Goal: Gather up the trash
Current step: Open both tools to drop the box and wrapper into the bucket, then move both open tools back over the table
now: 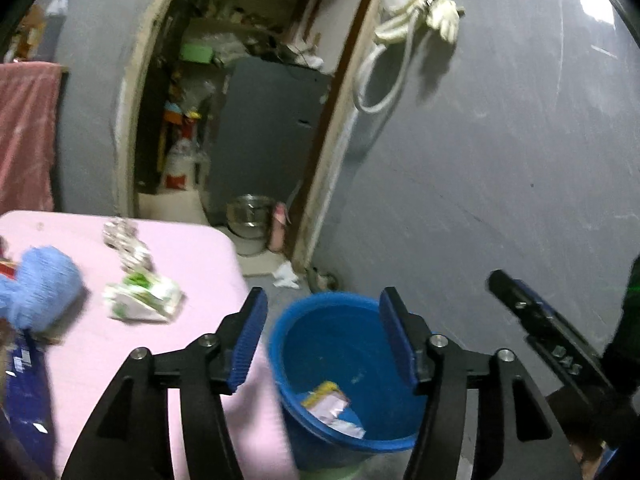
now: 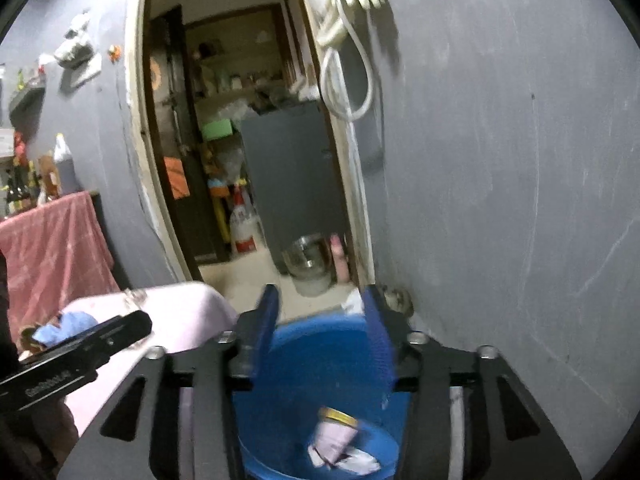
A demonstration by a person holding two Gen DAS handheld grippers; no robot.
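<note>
1. My left gripper (image 1: 323, 338) hangs over the blue bucket (image 1: 344, 368) with its jaws spread wide and nothing between them; its left finger sits over the edge of the pink table (image 1: 192, 264), its right finger over the bucket's far rim.
2. My right gripper (image 2: 320, 336) is also above the bucket (image 2: 316, 364), jaws apart and empty; the blue pads (image 2: 378, 344) frame the bucket's mouth.
3. Inside the bucket lies trash: a pale wrapper with a yellow edge (image 1: 326, 400) in the left view; in the right view the same sort of wrapper (image 2: 334, 432) rests on the bottom beside a crumpled white scrap (image 2: 358, 462).
4. On the table, well apart from the bucket, lies a crumpled green-and-white packet (image 1: 142, 296); just behind it is a silvery crinkled wrapper (image 1: 126, 242); a blue cloth (image 1: 40, 284) is bunched at the table's left side, with a dark blue package (image 1: 26, 384) below it at the frame's edge.
5. The bucket stands on the floor just beside the table's corner, near the grey wall (image 1: 500, 160).
6. Beyond it an open doorway (image 1: 256, 120) shows a steel pot (image 1: 248, 210) on the floor; a white scrap of paper (image 1: 286, 276) lies on the floor near the door frame.
7. A white hose (image 1: 384, 68) and a pale glove (image 1: 444, 16) hang on the wall; a pink towel (image 1: 24, 132) hangs at the left.
</note>
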